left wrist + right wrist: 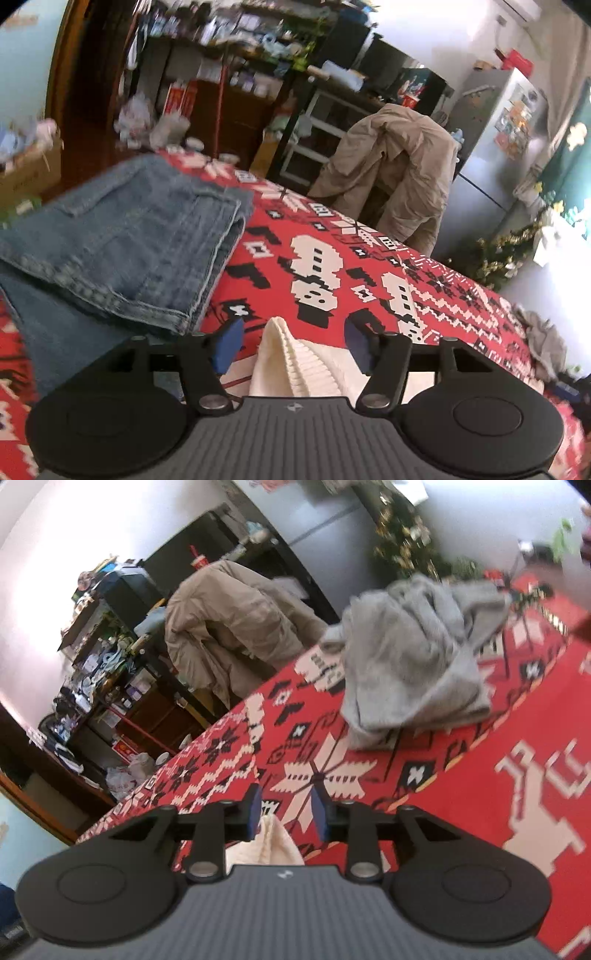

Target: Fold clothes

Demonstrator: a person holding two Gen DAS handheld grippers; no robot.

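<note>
A cream ribbed knit garment (295, 365) rises in a peak between the blue fingertips (229, 343) of my left gripper (291, 343), which stands wide open and does not pinch it. In the right wrist view the same cream garment (275, 840) lies low between the blue pads (320, 814) of my right gripper (286, 812), close to the left pad. That gripper is open too, with the tablecloth showing through the gap. Folded blue jeans (118, 240) rest on the table to the left. A crumpled grey garment (413, 657) lies further ahead of the right gripper.
A red, white and black patterned cloth covers the table (369, 258). Beyond its far edge stands a chair draped with a beige jacket (391, 166). Behind are cluttered shelves (236, 62), a fridge (502, 140) and a small decorated tree (502, 251). The grey garment (546, 339) sits at the table's right end.
</note>
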